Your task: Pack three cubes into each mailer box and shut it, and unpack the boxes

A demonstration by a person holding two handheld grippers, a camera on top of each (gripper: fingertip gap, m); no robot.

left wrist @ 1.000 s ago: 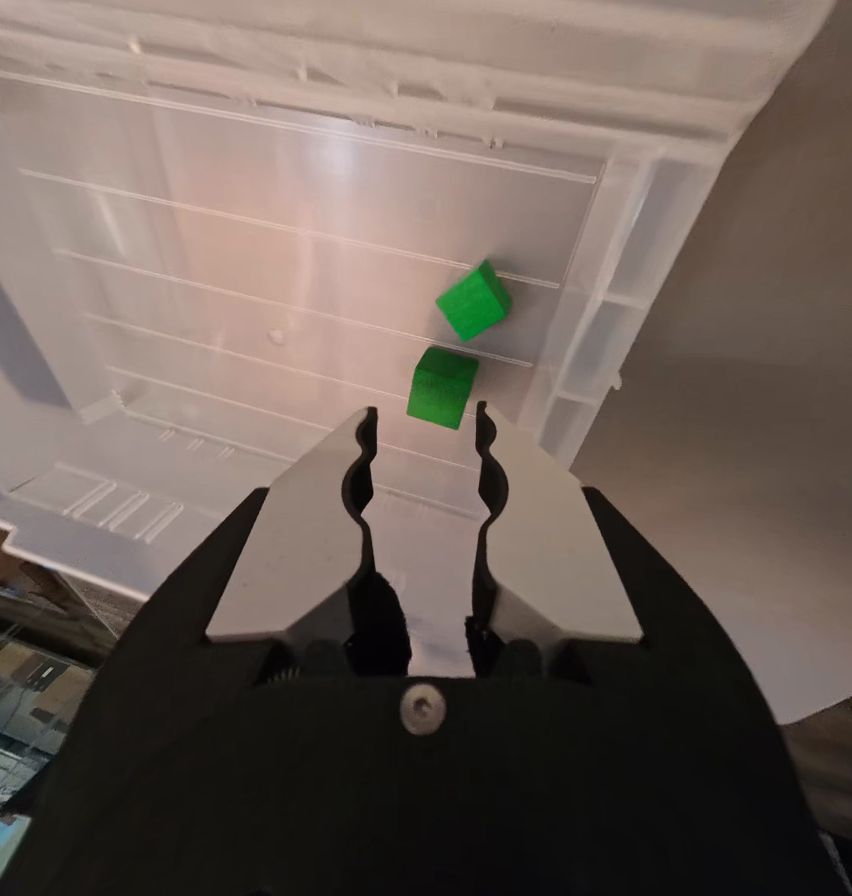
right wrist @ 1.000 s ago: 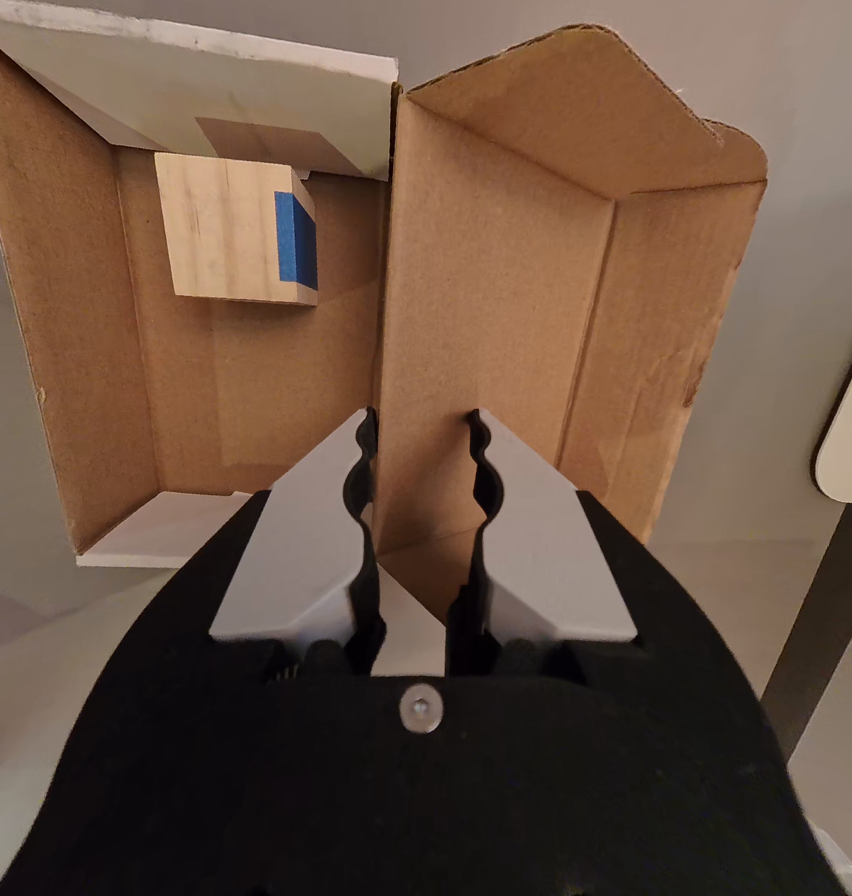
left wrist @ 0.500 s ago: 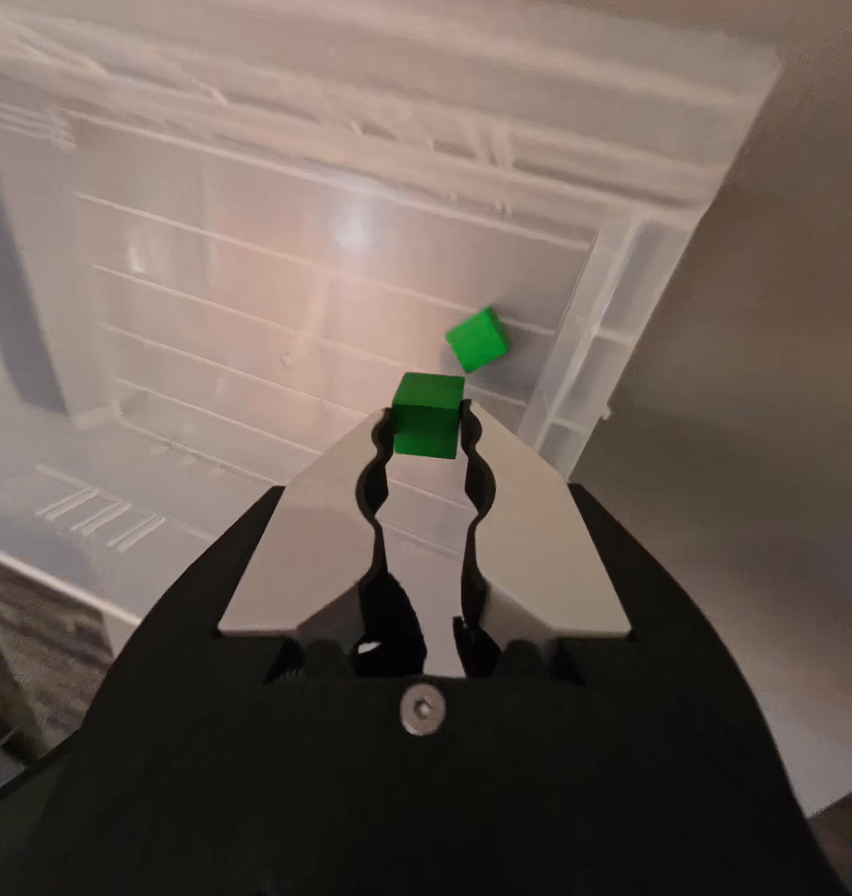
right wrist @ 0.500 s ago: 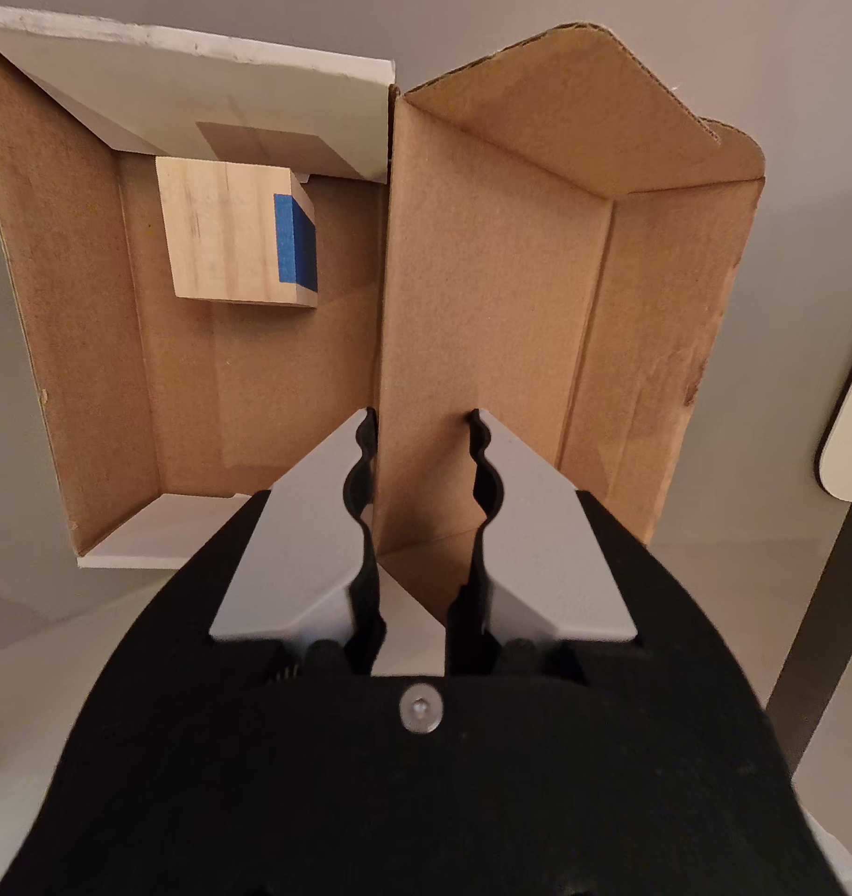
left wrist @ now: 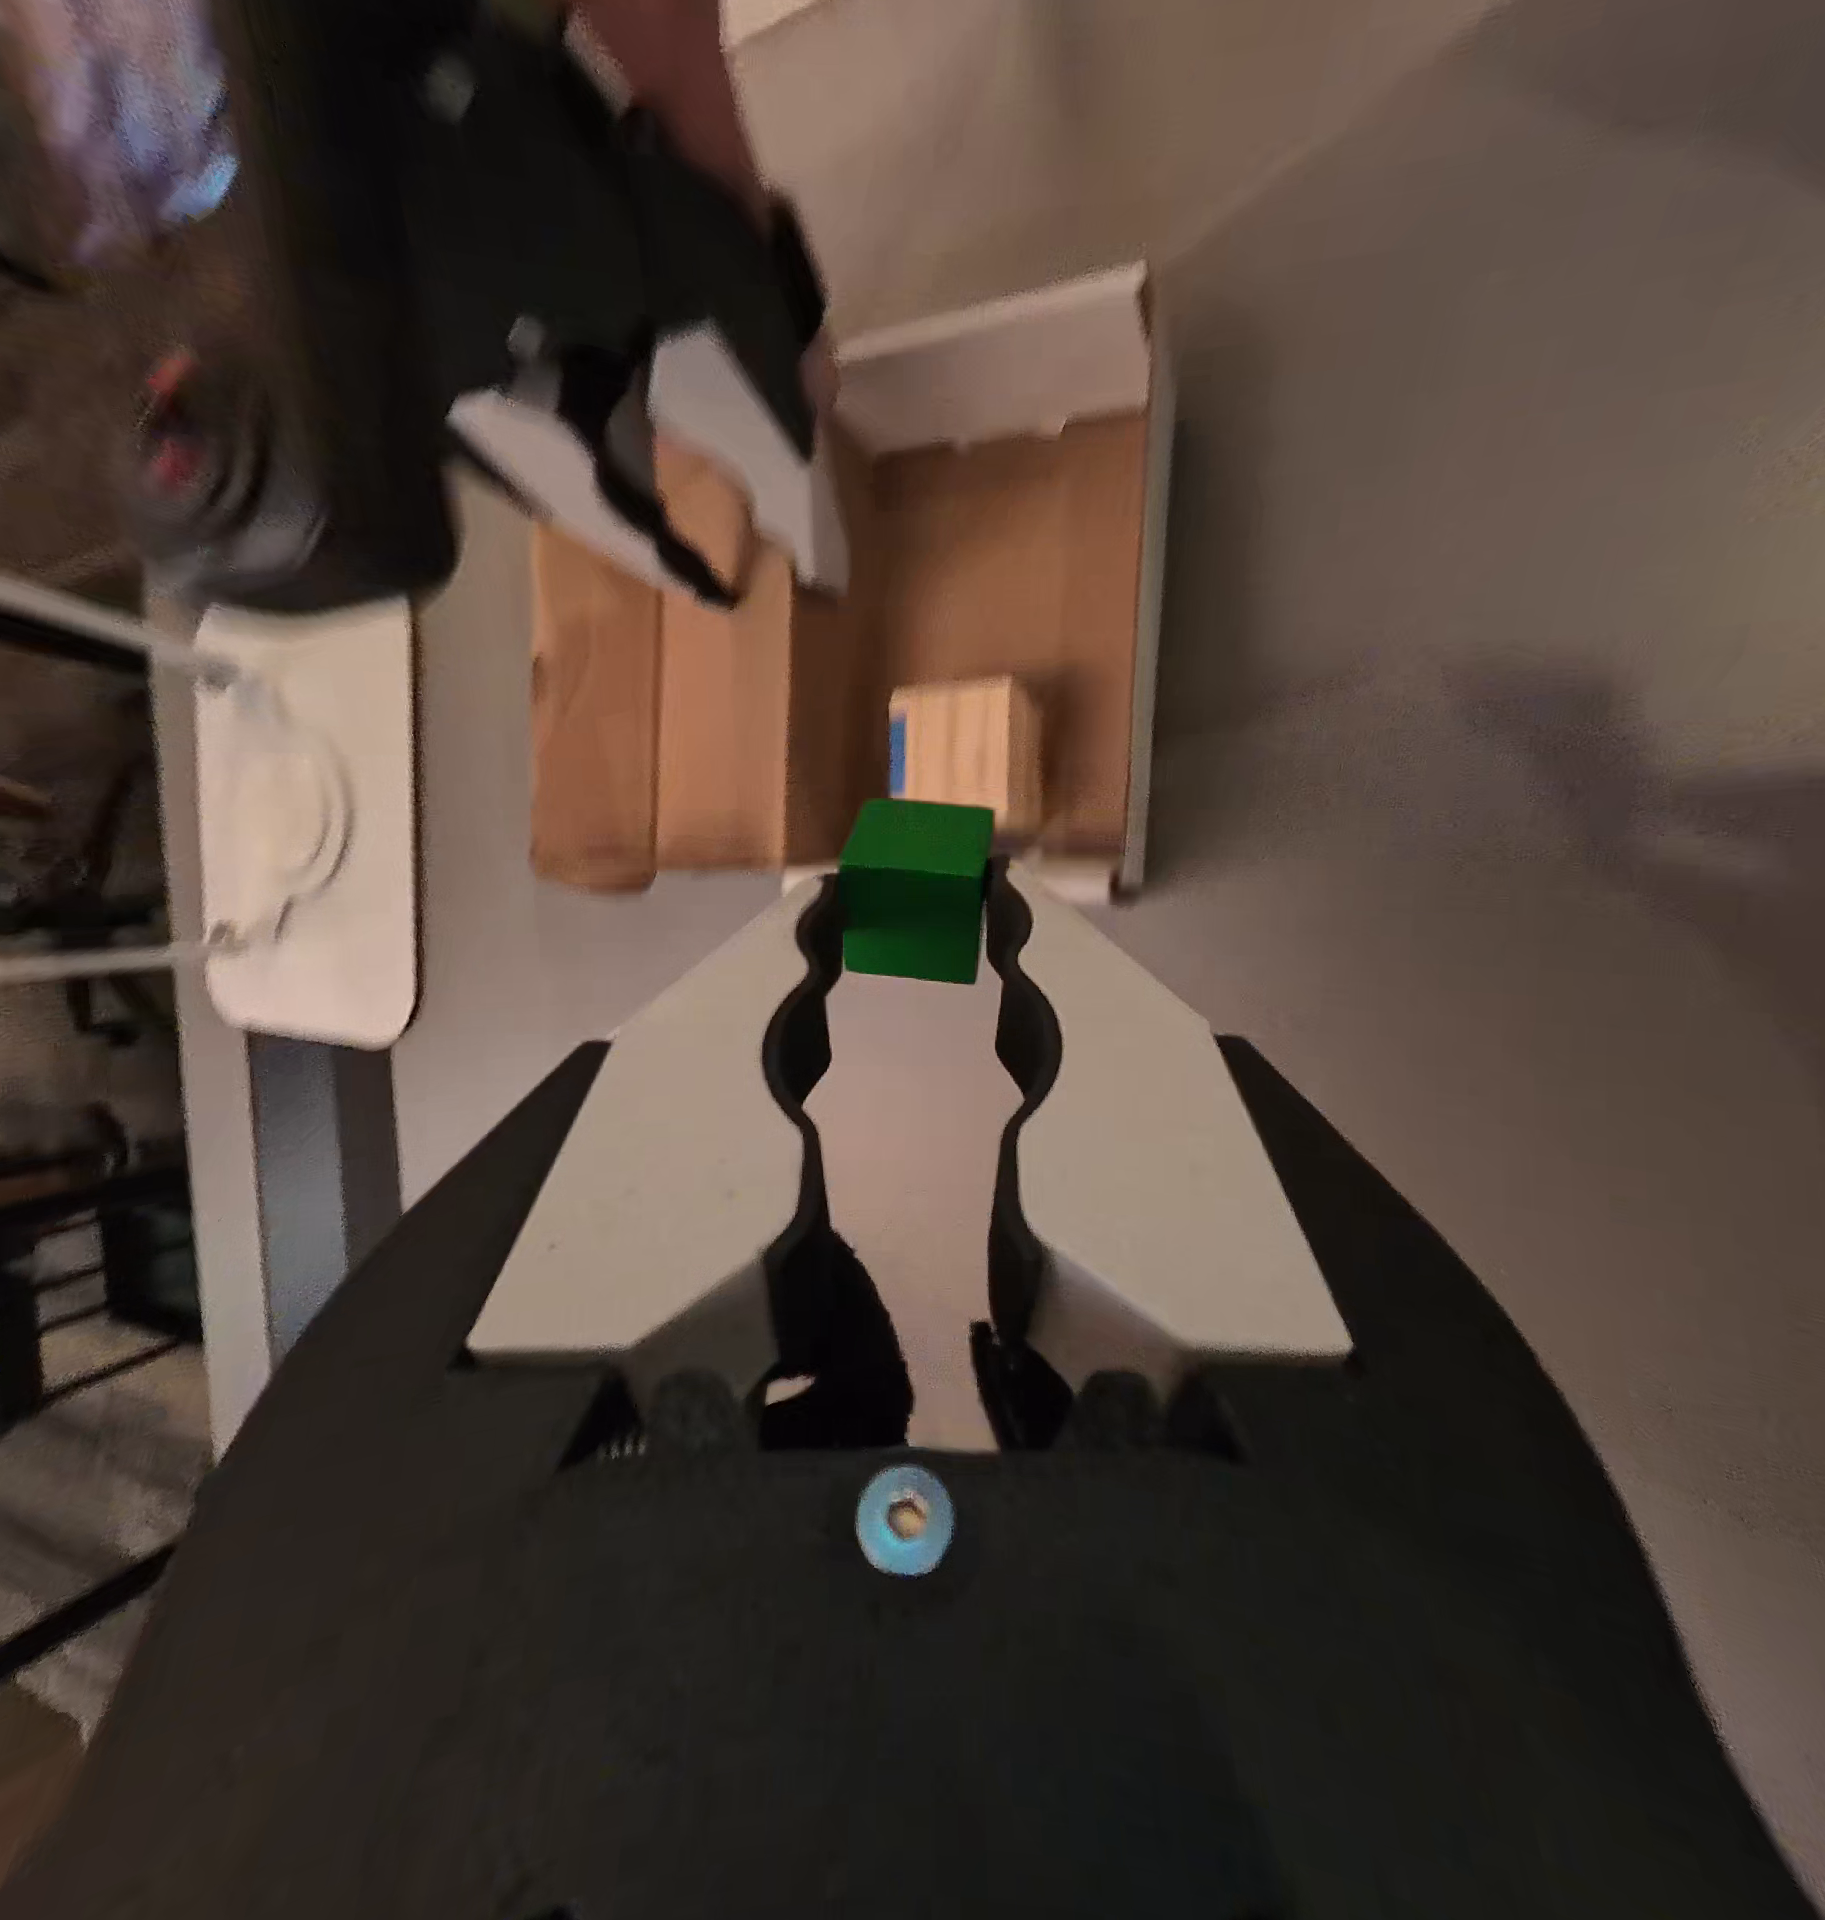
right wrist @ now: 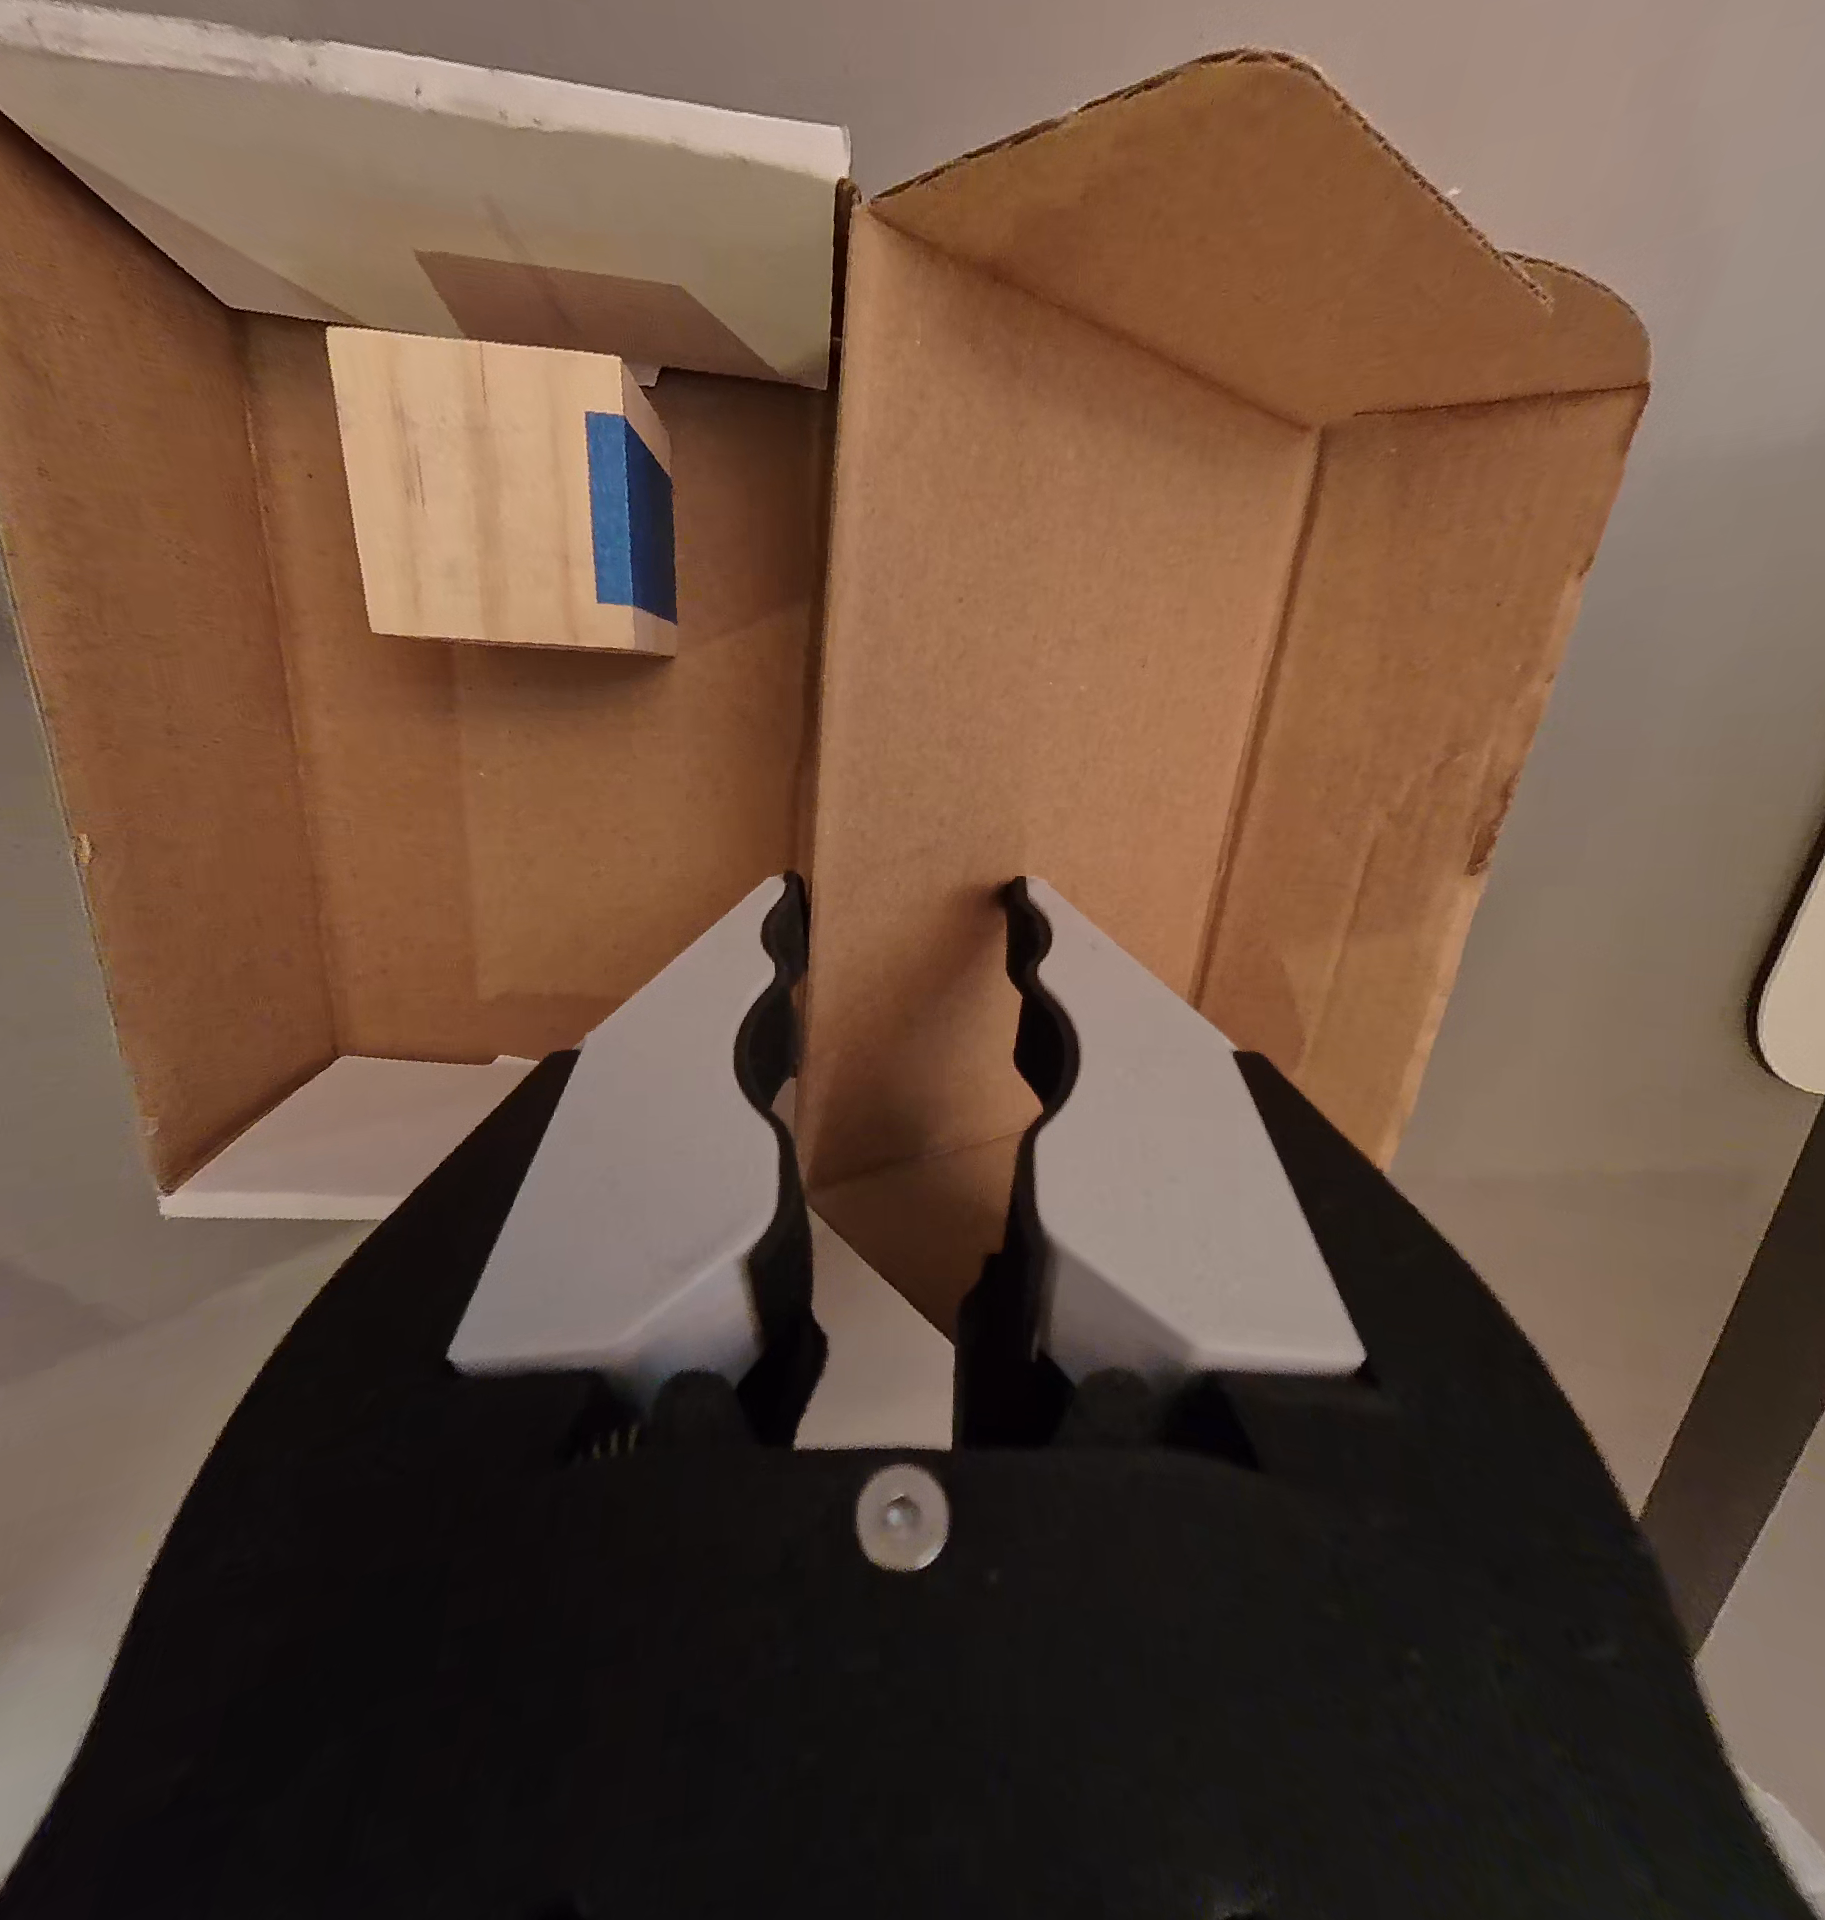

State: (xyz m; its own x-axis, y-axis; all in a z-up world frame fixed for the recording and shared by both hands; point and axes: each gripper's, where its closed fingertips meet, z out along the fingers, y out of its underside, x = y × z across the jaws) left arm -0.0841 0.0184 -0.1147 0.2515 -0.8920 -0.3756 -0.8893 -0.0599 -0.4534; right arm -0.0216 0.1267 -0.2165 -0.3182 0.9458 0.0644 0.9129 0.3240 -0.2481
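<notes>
Left gripper [left wrist: 913, 902]: its grey jaws are closed on a small green wooden cube [left wrist: 916, 902], pinched at the very tips and carried clear of the surface.
Green cube's place: in the air, in line with the near end of the open box, not yet inside it.
Right gripper [right wrist: 903, 899]: its grey jaws stand apart with nothing between them; in the right wrist view the edge where the lid meets the tray runs just off the left fingertip, though I cannot tell whether anything touches. From the left wrist view the right gripper [left wrist: 679, 540] hangs blurred over the lid side.
Open brown cardboard mailer box with white outside [right wrist: 388, 831]: it lies flat on the surface with its tray to the left and its lid [right wrist: 1095, 623] folded out to the right, end flaps raised.
Pale wooden cube with a patch of blue tape [right wrist: 492, 499]: it sits inside the tray in the far part, close to the white end wall; it also shows beyond the green cube in the left wrist view [left wrist: 975, 743].
Light grey surface [right wrist: 1666, 208]: it carries the box.
White rounded board [left wrist: 305, 821]: it lies beyond the lid side, well apart from the box.
</notes>
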